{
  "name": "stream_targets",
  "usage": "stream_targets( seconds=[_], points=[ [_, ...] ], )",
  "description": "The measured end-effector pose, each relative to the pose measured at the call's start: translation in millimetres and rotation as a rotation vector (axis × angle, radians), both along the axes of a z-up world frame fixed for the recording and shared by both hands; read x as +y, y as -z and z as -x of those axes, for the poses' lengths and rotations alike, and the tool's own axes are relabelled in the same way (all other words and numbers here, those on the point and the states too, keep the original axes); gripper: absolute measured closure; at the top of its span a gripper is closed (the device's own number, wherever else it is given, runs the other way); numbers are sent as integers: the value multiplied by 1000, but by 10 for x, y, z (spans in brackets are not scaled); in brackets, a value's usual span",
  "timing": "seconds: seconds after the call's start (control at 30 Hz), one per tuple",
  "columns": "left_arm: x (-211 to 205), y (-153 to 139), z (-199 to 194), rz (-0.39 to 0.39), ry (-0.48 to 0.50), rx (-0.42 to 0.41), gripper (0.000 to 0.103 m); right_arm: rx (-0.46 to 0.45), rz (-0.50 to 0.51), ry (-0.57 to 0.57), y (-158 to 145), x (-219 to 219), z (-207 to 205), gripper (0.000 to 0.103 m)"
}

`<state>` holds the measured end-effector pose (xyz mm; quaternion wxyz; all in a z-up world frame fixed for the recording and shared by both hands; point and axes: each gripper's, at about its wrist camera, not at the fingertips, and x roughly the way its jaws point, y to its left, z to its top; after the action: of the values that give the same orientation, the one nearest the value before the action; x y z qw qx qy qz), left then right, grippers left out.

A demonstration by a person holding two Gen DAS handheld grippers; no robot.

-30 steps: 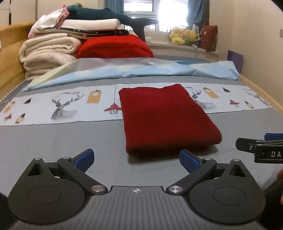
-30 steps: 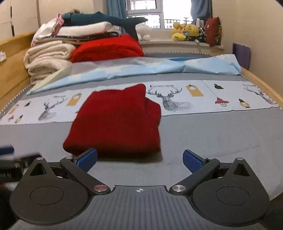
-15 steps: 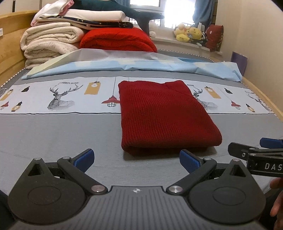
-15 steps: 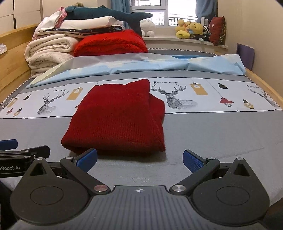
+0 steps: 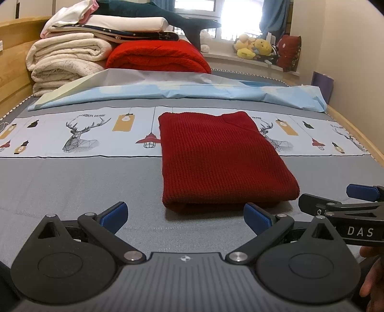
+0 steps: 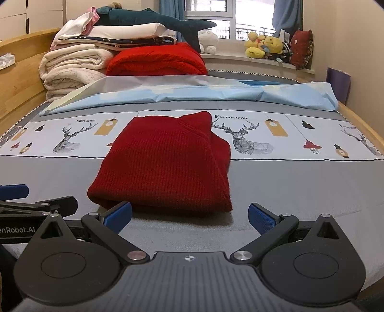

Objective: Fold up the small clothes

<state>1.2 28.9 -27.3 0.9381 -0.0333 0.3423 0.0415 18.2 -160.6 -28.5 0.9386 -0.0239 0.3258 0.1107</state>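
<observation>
We are holding our left gripper [image 5: 184,214] and right gripper [image 6: 189,216] spread wide and empty, hovering just short of the folded red sweater [image 5: 220,158], lying flat on the grey bed sheet [image 5: 72,182].

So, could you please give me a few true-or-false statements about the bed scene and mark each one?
1. The dark red sweater lies folded on the bed sheet. True.
2. The left tongs are shut on the sweater's hem. False: their fingers stand wide apart, short of the sweater, and hold nothing.
3. The right tongs are open, just in front of the sweater's near edge. True.
4. A plush shark rests on top of the stacked bedding at the head of the bed. True.
5. The sweater lies wholly on the deer-print band. False: only its far part covers the band; its near part lies on plain grey sheet.
</observation>
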Motion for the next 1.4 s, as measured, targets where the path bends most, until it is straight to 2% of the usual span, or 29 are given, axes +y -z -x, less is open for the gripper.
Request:
stream_targets(
  seconds=[1.4],
  points=[
    [-9,20,-15,9,4,7,1,-8,16,1,-9,21,13,1]
  ],
)
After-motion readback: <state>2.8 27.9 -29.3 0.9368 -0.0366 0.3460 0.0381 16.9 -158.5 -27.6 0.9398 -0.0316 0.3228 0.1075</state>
